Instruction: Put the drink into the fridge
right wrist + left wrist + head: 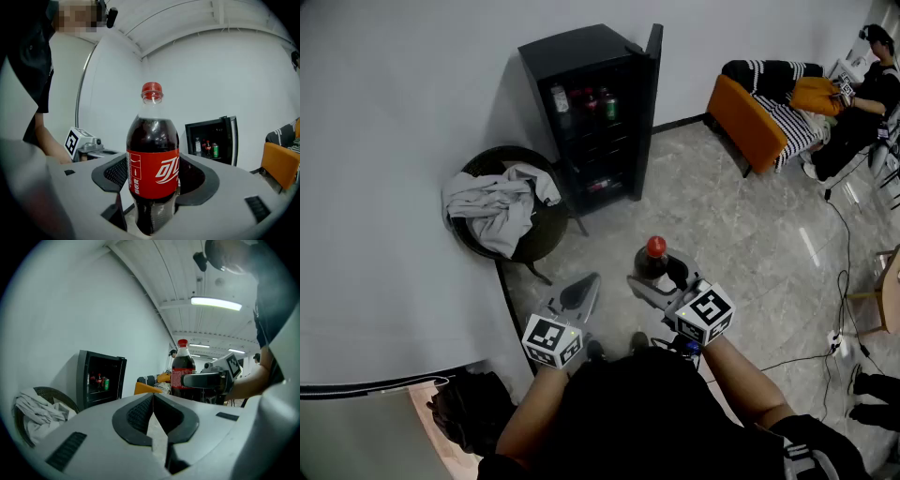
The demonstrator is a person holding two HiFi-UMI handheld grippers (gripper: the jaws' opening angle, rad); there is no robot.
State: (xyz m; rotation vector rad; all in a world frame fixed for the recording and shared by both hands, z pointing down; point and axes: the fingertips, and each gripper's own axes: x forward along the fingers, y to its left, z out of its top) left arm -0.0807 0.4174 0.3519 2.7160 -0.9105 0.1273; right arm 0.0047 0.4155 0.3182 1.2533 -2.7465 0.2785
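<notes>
Fridge (600, 112) first: it stands at the far side against the wall, its door (653, 84) swung open to the right. I read that as left open so a shelf can be reached with both my hands busy. Bottle (153, 173) next: near me and well apart from the fridge, carried in the air over the floor. It's upright, long axis vertical, red cap (152, 90) on top, label facing back at my camera. I'd say it's held that way so it can go onto a shelf standing. My right gripper (667, 281) clamps it round the belly, a pad on either side of the label. Left gripper (152, 420), just beside, has its jaws together on nothing, spare for now.
</notes>
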